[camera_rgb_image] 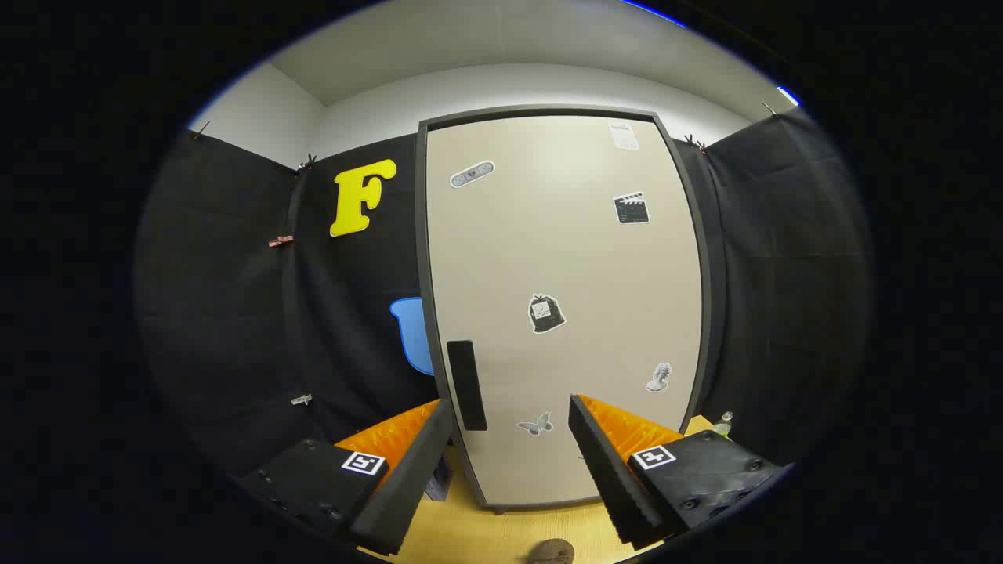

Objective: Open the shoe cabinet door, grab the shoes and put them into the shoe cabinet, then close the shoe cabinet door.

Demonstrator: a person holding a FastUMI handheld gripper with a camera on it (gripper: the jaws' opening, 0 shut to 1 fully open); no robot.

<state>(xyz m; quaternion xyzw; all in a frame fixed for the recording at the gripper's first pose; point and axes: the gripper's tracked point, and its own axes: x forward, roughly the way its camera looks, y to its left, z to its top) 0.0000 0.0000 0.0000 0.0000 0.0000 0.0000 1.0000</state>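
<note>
While the gripper is held with its two fingers spread wide apart and nothing between them, the shoe cabinet is seen standing upright just beyond the fingertips, its pale door shut flat within a dark frame. A dark vertical handle is mounted low on the door near its left edge; it lies just ahead of the left finger and slightly inside it, apart from the finger as far as can be judged. The right finger is seen in front of the lower right part of the door, and whether it touches the panel cannot be told.

Several stickers are fixed to the door, among them a butterfly sticker placed between the two fingertips and a dark bag-shaped sticker above it near the middle of the panel. The cabinet is set on a light wooden floor. Part of a brownish shoe is glimpsed on that floor, below the gap between the fingers and nearer the camera than the cabinet. A small bottle is seen beyond the right finger, beside the cabinet's lower right corner.
</note>
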